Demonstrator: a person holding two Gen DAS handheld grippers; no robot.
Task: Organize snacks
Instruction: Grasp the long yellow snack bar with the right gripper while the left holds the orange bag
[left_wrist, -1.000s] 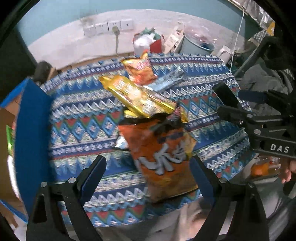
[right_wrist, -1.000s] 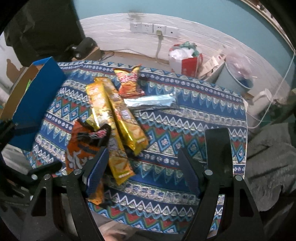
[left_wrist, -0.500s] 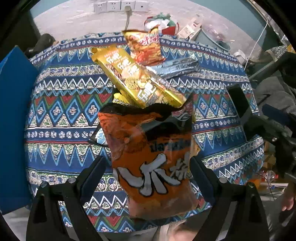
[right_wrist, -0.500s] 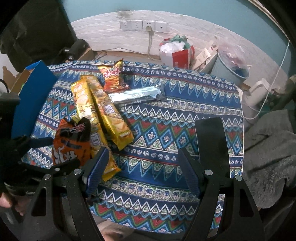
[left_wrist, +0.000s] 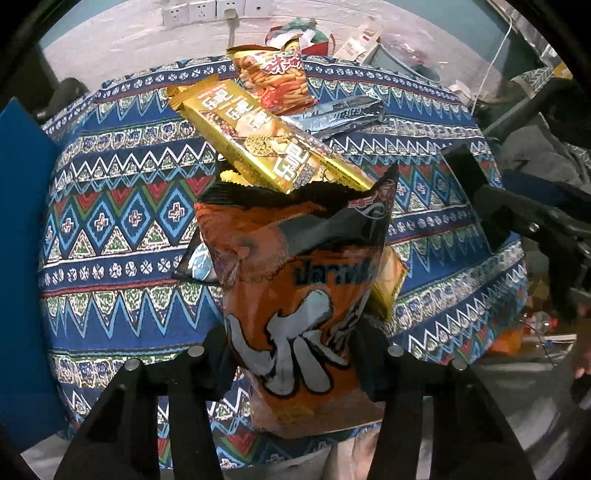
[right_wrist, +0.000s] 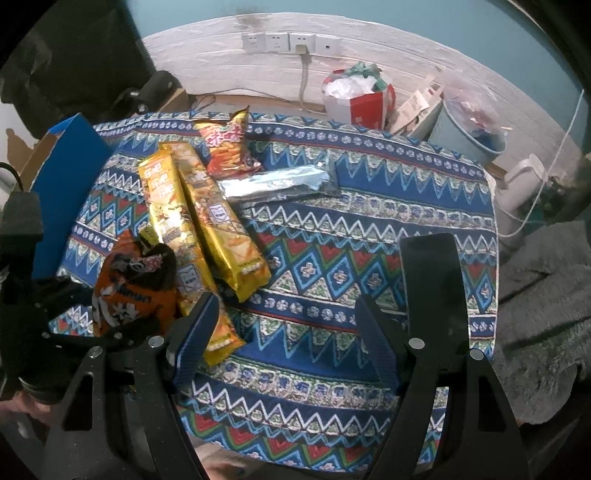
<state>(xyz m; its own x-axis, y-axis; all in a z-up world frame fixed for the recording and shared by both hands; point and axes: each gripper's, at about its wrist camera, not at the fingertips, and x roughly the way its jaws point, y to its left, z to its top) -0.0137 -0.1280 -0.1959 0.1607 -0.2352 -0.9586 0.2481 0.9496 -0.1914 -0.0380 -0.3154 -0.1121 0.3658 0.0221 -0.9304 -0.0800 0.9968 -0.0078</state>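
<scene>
My left gripper (left_wrist: 295, 350) is shut on an orange snack bag (left_wrist: 299, 295) and holds it upright above the table's near edge; the bag also shows in the right wrist view (right_wrist: 133, 288). Behind it lie two long gold packs (right_wrist: 221, 225), a red-orange chip bag (right_wrist: 225, 147) and a silver pack (right_wrist: 280, 182) on the patterned cloth (right_wrist: 369, 258). My right gripper (right_wrist: 288, 332) is open and empty over the cloth, to the right of the snacks. A blue box (right_wrist: 70, 177) stands at the table's left edge.
Beyond the table are a red-and-white box of rubbish (right_wrist: 358, 99), a teal bin (right_wrist: 469, 136) and wall sockets (right_wrist: 291, 42) with a cable. A grey blanket (right_wrist: 546, 314) lies to the right.
My left gripper has closed on the orange bag and lifted it nearer the camera. The right gripper has stayed open with little movement.
</scene>
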